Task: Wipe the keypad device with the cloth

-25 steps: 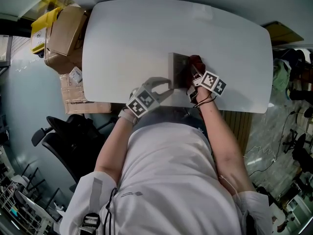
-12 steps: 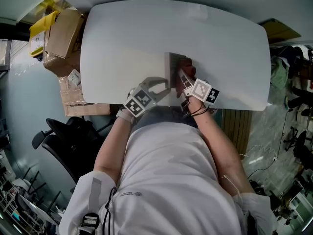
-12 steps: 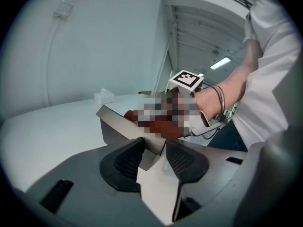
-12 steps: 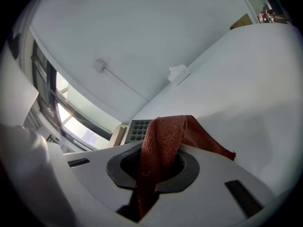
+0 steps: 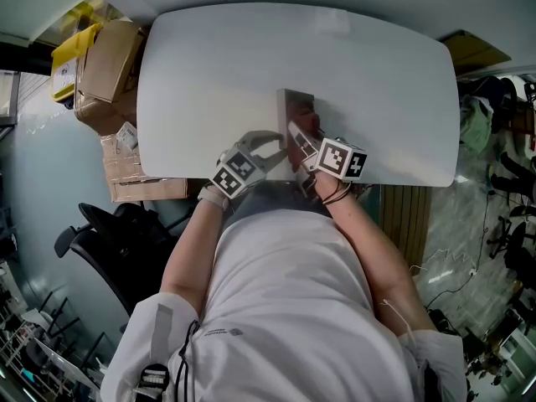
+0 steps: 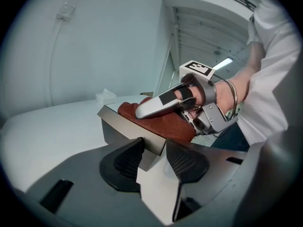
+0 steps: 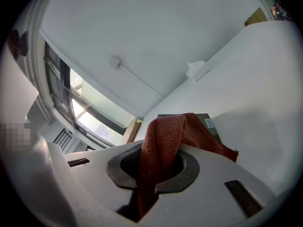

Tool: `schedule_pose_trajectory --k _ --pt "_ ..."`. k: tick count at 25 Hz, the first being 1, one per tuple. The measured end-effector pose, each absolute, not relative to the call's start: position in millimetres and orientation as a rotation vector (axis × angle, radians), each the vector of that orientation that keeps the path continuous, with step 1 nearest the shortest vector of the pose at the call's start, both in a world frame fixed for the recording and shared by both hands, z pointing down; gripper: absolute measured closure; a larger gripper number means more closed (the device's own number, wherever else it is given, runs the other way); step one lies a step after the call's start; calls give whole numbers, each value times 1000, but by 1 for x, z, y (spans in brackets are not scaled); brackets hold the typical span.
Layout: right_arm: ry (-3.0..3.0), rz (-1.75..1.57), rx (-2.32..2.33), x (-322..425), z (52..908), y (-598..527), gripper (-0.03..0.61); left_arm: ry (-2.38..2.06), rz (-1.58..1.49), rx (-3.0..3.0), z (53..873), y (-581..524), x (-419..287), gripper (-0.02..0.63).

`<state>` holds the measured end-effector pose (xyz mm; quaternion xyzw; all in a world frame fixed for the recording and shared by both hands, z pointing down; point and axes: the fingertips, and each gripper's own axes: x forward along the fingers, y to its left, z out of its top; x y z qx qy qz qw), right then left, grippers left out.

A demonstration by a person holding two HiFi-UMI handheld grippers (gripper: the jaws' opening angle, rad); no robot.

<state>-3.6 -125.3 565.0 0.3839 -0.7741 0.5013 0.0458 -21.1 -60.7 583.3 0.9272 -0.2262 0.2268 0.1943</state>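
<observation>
Head view steeply down over the table (image 5: 209,57); both gripper views low, close, keypad device (image 5: 290,111) common to all.

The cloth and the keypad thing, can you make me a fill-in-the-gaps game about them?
1. The right gripper is shut on the ____ cloth.
2. The cloth lies on ____ of the keypad device.
3. The left gripper is shut on the keypad device, which rests on a ____ table.

Missing words: red, top, white.
</observation>
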Motion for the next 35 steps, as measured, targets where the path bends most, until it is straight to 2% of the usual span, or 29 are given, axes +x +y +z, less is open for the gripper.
schedule_pose_trajectory --k 6,11,15,18,28,35 --pt "-2548 1359 999 -7 530 -119 525 -676 579 2584 572 -62 -19 453" --pt "-2697 1202 1027 12 488 -121 525 -864 388 2500 545 -65 -40 459" --pt "-2786 1004 972 27 458 -113 525 -1072 313 2507 503 -65 -52 560" --pt "-2835 904 918 39 441 -103 525 -1208 269 2518 471 -60 -50 586" --pt "-2976 808 765 76 396 -65 525 -1505 171 2446 389 -10 -15 592" --pt "-3015 784 691 90 384 -40 525 -1648 153 2406 365 31 4 591"
